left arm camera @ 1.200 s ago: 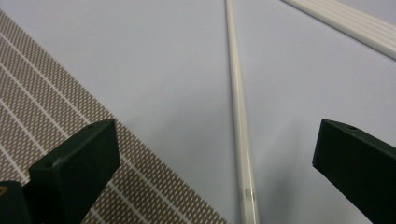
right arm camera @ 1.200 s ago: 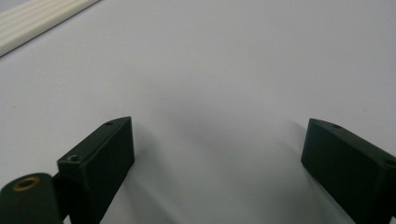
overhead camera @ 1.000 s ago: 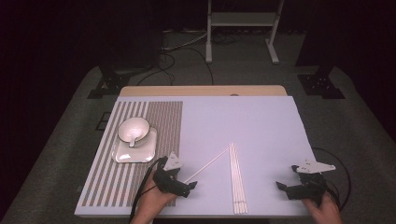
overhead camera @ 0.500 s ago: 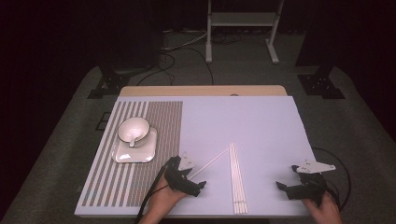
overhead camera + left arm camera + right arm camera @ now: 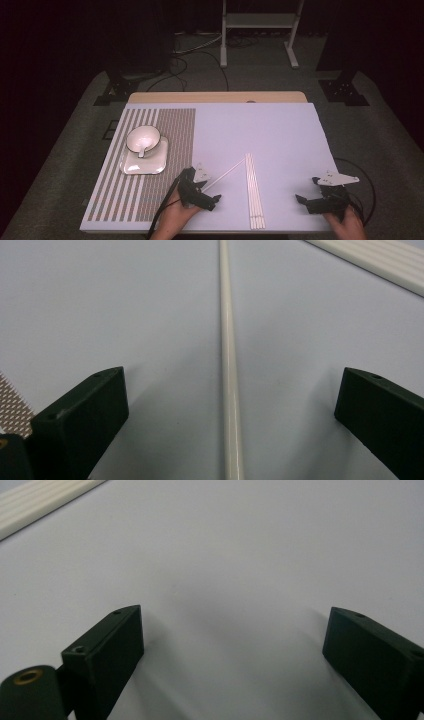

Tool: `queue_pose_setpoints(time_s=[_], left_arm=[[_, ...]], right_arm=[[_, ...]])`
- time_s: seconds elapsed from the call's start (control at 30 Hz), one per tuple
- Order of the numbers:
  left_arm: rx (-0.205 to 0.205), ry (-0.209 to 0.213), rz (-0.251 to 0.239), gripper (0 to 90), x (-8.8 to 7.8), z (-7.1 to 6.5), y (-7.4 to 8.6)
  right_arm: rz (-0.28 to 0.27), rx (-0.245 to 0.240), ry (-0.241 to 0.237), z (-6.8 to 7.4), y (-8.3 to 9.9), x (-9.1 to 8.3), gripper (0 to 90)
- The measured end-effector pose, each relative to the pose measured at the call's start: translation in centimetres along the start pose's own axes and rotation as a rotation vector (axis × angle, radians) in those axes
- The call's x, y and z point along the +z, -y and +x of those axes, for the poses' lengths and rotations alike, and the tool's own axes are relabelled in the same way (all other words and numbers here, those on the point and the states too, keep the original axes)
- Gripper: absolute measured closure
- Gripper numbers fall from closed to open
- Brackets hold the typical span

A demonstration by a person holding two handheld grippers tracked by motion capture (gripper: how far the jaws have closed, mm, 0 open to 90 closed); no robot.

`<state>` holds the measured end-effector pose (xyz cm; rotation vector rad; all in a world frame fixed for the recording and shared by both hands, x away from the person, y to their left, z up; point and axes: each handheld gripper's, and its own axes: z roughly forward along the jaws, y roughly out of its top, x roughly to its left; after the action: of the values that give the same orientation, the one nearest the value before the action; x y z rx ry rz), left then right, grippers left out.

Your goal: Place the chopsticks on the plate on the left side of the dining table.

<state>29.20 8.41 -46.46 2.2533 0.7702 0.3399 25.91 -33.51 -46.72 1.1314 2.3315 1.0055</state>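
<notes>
Stick: a single white stick (image 5: 226,174) lies flat on the table (image 5: 280,135), near its front edge, left of centre.
Stick axis: in the high view it runs on a slant, its far end up and to the right beside the far end of the bundle (image 5: 253,190), its near end down and to the left at the left hand-held gripper (image 5: 212,202).
Stick in left gripper view: the stick (image 5: 229,365) runs straight away from the camera, midway between the two jaws, touching neither.
Left hand-held gripper: jaws spread wide, one on each side of the stick's near end, holding nothing; low over the table.
Right hand-held gripper: the right hand-held gripper (image 5: 306,201) sits near the front right corner, jaws spread wide over bare table, holding nothing, well apart from the stick.
Bundle: several white sticks lie side by side, long axis front to back, reaching nearly to the front edge; between the two grippers.
Bowl: a white bowl (image 5: 142,139) rests on the far part of a square white plate (image 5: 145,161); a spoon handle (image 5: 141,151) sticks out of it toward the front. What else the bowl holds I cannot tell.
Mat: a striped mat (image 5: 125,200) covers the table's left part, with the plate on it.
Open room: the far and right parts of the table are bare; the stick's near end lies close to the front edge and near the mat's right border.
</notes>
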Motion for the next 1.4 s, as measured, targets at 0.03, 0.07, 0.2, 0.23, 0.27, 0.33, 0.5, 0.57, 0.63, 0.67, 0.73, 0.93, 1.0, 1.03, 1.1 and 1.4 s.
queue_pose_setpoints(time_s=[0.03, 0.07, 0.2, 0.23, 0.27, 0.33, 0.5, 0.57, 0.63, 0.67, 0.73, 0.93, 1.0, 1.03, 1.1, 1.4], left_arm=[[0.000, 0.000, 0.000, 0.0, 0.00, -0.01, 0.00], [0.002, 0.000, 0.001, 0.2, -0.01, 0.00, 0.00], [0.006, 0.003, -0.021, 8.7, -0.28, -0.06, 0.17], [0.009, 0.006, -0.029, 11.3, -0.34, -0.09, 0.20], [0.011, 0.009, -0.035, 11.3, -0.39, -0.11, 0.23], [0.015, 0.017, -0.048, 20.3, -0.48, -0.14, 0.29], [0.014, 0.013, -0.076, 38.5, -0.77, -0.09, 0.42], [0.008, 0.008, -0.077, 44.1, -0.78, -0.06, 0.43], [0.004, 0.005, -0.079, 46.7, -0.81, -0.03, 0.44], [-0.001, 0.003, -0.081, 48.4, -0.82, -0.02, 0.45], [-0.008, -0.009, -0.084, 56.7, -0.85, 0.03, 0.46], [-0.004, -0.027, -0.090, 64.9, -0.87, -0.09, 0.49], [0.001, -0.026, -0.090, 67.1, -0.87, -0.14, 0.49], [0.006, -0.024, -0.089, 70.6, -0.88, -0.18, 0.49], [0.006, -0.018, -0.090, 72.9, -0.88, -0.17, 0.49], [-0.014, -0.016, -0.089, 83.9, -0.89, 0.05, 0.50]], right_arm=[[0.000, 0.000, 0.000, 0.00, 0.00, 0.00, 8.0], [0.000, 0.001, 0.000, 0.00, 0.00, 0.00, 8.0], [0.000, 0.000, 0.000, 0.01, 0.00, 0.00, 8.0], [0.000, 0.001, 0.000, 0.01, 0.00, 0.00, 8.0], [0.000, 0.001, 0.000, 0.01, 0.00, 0.00, 8.0], [0.000, 0.000, 0.000, 0.00, 0.00, 0.00, 8.0], [0.000, 0.000, 0.000, 0.01, 0.00, 0.00, 8.0], [0.000, 0.000, 0.000, 0.00, 0.00, 0.00, 8.0], [0.000, 0.000, 0.000, 0.00, 0.00, 0.00, 8.0], [0.000, 0.000, 0.000, 0.00, 0.00, 0.00, 8.0], [0.000, 0.000, 0.000, 0.00, 0.00, 0.00, 8.0], [-0.001, 0.000, 0.000, 0.00, 0.01, 0.00, 8.0], [-0.001, 0.000, 0.000, 0.00, 0.01, 0.00, 8.0], [-0.001, 0.000, 0.000, 0.00, 0.01, 0.00, 8.0], [0.000, 0.000, -0.001, -0.01, 0.01, 0.00, 8.0], [0.000, 0.000, -0.001, -0.01, 0.00, 0.01, 8.0]])
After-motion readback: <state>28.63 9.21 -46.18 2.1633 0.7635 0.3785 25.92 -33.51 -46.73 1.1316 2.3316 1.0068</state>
